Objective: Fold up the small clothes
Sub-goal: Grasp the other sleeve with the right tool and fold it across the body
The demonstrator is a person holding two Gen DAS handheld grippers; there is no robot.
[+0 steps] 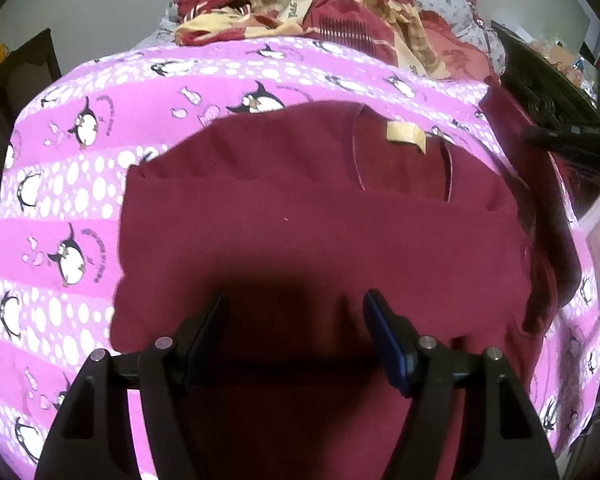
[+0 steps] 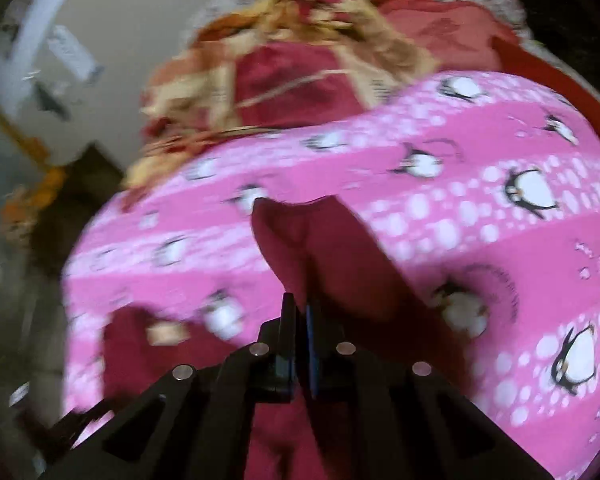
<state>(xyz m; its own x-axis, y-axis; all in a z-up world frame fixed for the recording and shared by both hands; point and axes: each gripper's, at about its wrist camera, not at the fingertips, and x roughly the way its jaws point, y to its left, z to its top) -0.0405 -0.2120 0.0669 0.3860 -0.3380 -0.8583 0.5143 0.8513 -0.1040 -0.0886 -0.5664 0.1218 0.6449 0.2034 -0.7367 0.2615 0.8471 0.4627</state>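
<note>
While the left wrist view looks down over the maroon shirt, the garment lies spread flat on a pink penguin-print sheet, its neckline and one pale yellow label toward the far side and its near hem passing under the left tongs. These tongs stand wide, both fingers above the cloth with nothing pinched between them. One shirt is being worked; beyond it, at the far edge of the sheet, sits one jumbled heap of red and cream clothes. At the right edge a dark blurred shape, the right tongs, reaches in over the shirt's right side, where the cloth rises off the sheet. From the right wrist view, which is motion-blurred, the right tongs are pressed together on a fold of the maroon shirt, which is lifted into a ridge running away from the fingertips over the pink sheet. Another part of the same garment, with its label, lies lower left. The heap of clothes shows on the far side.
</note>
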